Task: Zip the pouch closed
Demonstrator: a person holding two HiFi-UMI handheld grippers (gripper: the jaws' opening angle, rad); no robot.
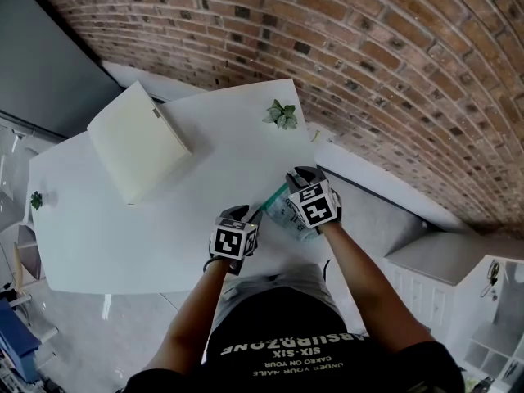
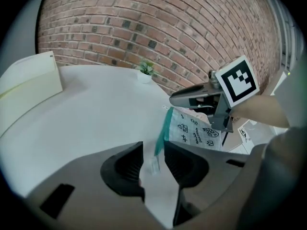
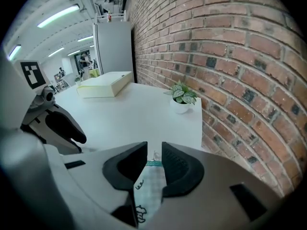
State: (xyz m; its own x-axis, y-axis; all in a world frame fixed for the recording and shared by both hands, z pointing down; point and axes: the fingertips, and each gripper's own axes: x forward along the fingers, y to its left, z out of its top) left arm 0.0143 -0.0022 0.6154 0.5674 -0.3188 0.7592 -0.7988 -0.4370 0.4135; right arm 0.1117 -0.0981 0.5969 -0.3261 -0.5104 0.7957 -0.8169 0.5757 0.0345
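Item: white fabric pouch [image 1: 288,211] printed with small black figures, teal zip strip [image 2: 161,131] along one edge. It is being held up at the near right edge of the white bench [image 1: 123,236], between the two tools; whether it is touching the bench cannot be told.

Right tool [image 3: 154,150]: the teal-edged end of the pouch is being clamped between its dark pads, the jaws drawn in on the fabric. The tool is being pointed steeply down and away from the body, with the bare forearm stretched out behind it.

Left tool [image 2: 153,150]: its jaws are being held wide apart. The zip strip and a small pale pull tab [image 2: 154,166] are lying in the gap, and neither pad is being pressed against them. The tool is being angled down towards the pouch, just beside the right tool, with the forearm bent in from the lower left.

Also on the bench, well apart from the pouch: a flat cream box [image 1: 137,142] and a small green potted plant [image 1: 282,115] by the red brick wall [image 1: 368,56].
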